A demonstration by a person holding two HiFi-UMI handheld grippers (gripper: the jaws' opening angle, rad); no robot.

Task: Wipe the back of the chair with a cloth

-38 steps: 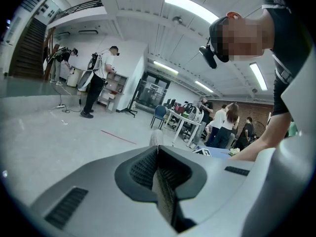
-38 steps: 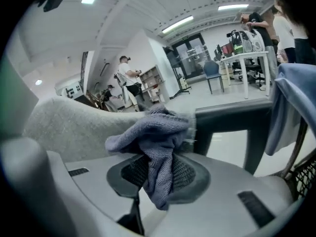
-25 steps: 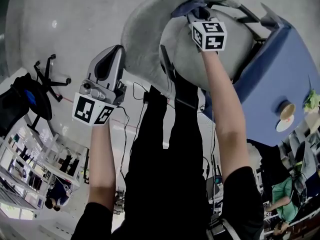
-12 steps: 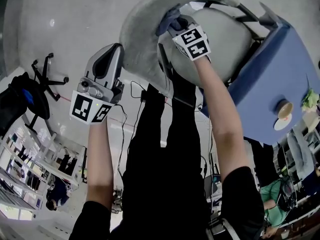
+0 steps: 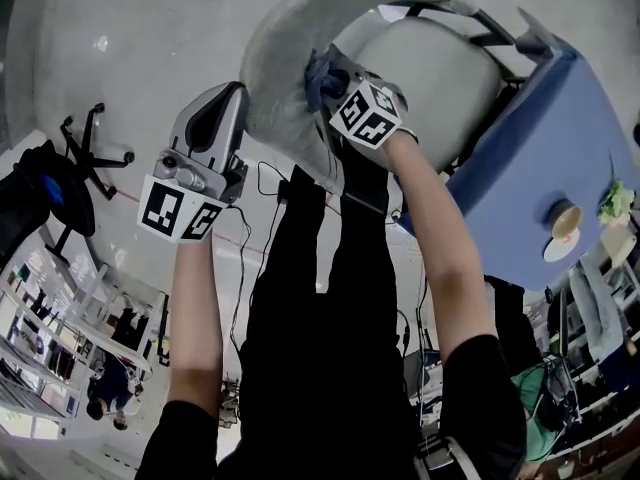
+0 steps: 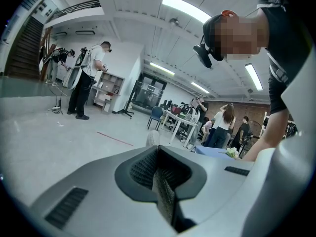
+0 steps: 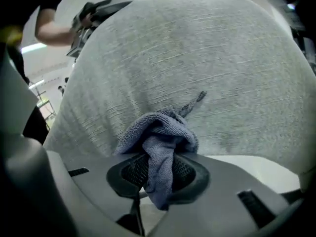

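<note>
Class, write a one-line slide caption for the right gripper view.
Right gripper shut on a blue-grey cloth, pressing it against the grey fabric chair back.

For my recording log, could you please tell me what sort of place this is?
Probably an open-plan lab or shared workspace: long ceiling strip lights, a bare grey floor, and a white table with people gathered beside it.

Right gripper [image 5: 332,80] with blue cloth [image 5: 318,66] against grey chair back [image 5: 275,93], left gripper [image 5: 228,103] apart beside it.
</note>
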